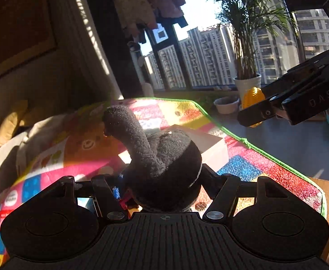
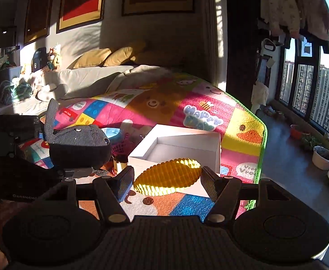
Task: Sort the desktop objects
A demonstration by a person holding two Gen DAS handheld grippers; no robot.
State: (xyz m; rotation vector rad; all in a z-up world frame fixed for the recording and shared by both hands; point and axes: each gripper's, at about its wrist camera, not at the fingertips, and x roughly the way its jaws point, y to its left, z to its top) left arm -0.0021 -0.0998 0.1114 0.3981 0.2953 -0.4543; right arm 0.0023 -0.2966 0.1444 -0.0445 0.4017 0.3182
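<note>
Black plush toy [image 1: 162,157], seen from the left wrist, sits clamped in the left gripper [image 1: 162,180] above the colourful play mat [image 1: 265,164], its long neck rising up and away to the left, while the right gripper [image 1: 277,110] holds the yellow ribbed toy [image 1: 252,95] off to the right. From the right wrist, the yellow ribbed toy [image 2: 166,177] lies crosswise between the right gripper's [image 2: 166,180] pads, gripped at both tips, long axis left to right. Both appear lifted mid-carry; next each should probably go over the open white box [image 2: 182,144] for release.
</note>
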